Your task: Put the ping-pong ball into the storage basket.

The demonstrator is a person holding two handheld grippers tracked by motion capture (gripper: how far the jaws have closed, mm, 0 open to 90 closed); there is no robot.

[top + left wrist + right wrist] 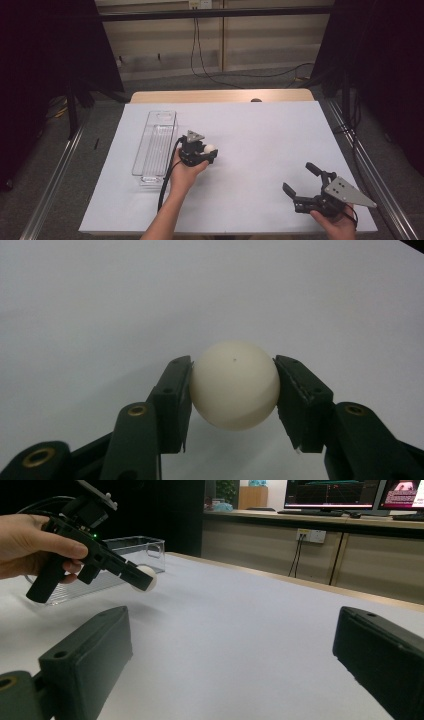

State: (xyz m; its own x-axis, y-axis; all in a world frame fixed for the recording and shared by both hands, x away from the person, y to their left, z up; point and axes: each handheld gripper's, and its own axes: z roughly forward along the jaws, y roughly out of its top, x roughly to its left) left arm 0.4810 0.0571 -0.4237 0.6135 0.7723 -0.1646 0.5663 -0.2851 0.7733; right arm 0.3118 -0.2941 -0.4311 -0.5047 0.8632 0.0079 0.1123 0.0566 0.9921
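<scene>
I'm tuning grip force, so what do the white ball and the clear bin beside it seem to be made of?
The ball, clamped in the left gripper, looks like hard, matt, off-white plastic: smooth, evenly shaded and undented by the pads, perhaps a table-tennis ball. The bin looks like rigid clear plastic, possibly acrylic: the white table shows through its walls and its edges catch glossy highlights.

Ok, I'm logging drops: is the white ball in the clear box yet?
Out. The left tool holds the ball above the table, beside the clear box.
</scene>
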